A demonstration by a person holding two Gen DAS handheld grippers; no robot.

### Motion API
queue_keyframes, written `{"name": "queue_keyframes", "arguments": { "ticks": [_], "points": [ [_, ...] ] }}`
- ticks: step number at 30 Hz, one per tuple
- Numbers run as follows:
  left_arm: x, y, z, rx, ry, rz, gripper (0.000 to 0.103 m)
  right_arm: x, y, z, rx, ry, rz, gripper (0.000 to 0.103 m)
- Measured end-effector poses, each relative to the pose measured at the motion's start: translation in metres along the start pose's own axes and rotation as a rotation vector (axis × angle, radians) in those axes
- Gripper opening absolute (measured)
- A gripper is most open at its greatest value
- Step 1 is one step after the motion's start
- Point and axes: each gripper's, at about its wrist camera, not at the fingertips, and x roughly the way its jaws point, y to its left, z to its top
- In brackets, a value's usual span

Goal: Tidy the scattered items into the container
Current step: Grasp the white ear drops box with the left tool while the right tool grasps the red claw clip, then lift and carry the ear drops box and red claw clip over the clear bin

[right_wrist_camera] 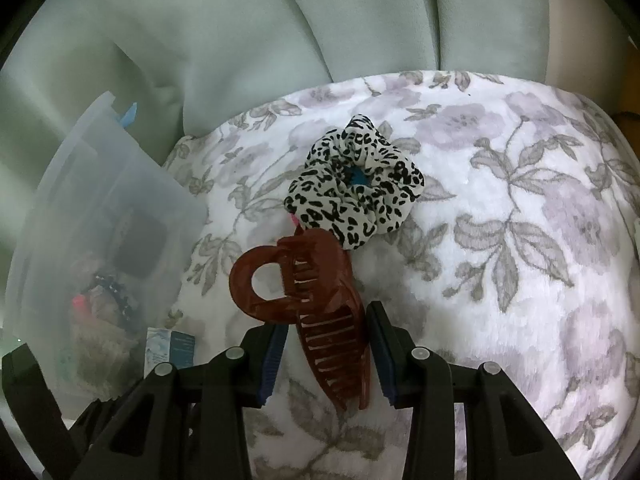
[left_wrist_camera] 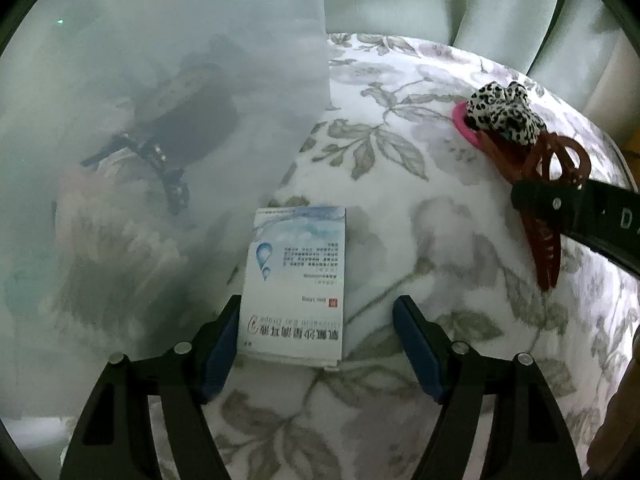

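Note:
A white and blue ear-drops box point(left_wrist_camera: 296, 284) lies on the floral blanket, against the translucent container point(left_wrist_camera: 160, 128). My left gripper point(left_wrist_camera: 316, 316) is open, its fingers on either side of the box's near end. A brown hair claw point(right_wrist_camera: 316, 312) lies on the blanket between the open fingers of my right gripper point(right_wrist_camera: 326, 332); whether the pads touch it is unclear. A leopard-print scrunchie point(right_wrist_camera: 356, 188) lies just beyond the claw, over a pink ring point(left_wrist_camera: 464, 126). The container point(right_wrist_camera: 96, 224) holds dark items seen through its wall.
The floral blanket point(right_wrist_camera: 500, 200) covers a rounded surface. Pale green cushions point(right_wrist_camera: 240, 28) rise behind it. The right gripper's finger point(left_wrist_camera: 580, 208) crosses the claw point(left_wrist_camera: 548, 200) in the left wrist view.

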Motion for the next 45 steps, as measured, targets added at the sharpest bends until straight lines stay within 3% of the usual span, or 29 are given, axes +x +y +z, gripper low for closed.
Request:
{"name": "queue_keyframes", "arguments": {
  "ticks": [4,11,18,26,39,41,45],
  "points": [
    [0.002,0.001,0.005,-0.015,-0.007,-0.019,0.074,0.003,0.001,0.001,-0.004,-0.001,-0.001,0.043],
    [-0.001,-0.002,0.005,0.008,-0.018,-0.080,0.049,0.005,0.003,0.003,-0.009,-0.004,-0.008,0.043],
    [-0.005,0.002,0.001,0.000,-0.018,-0.115,0.048,-0.006,0.006,-0.003,-0.005,-0.006,-0.002,0.042],
    [-0.017,-0.017,-0.007,0.040,-0.025,-0.165,0.048,-0.036,0.001,-0.019,0.032,-0.027,-0.014,0.040],
    [-0.066,-0.027,-0.015,0.105,-0.086,-0.240,0.048,-0.097,0.002,-0.047,0.093,-0.095,-0.023,0.038],
    [-0.073,-0.027,-0.017,0.118,-0.097,-0.244,0.048,-0.104,0.003,-0.051,0.099,-0.102,-0.023,0.019],
    [-0.081,-0.026,-0.021,0.131,-0.104,-0.245,0.048,-0.103,0.001,-0.063,0.107,-0.080,-0.033,0.018]
  ]
}}
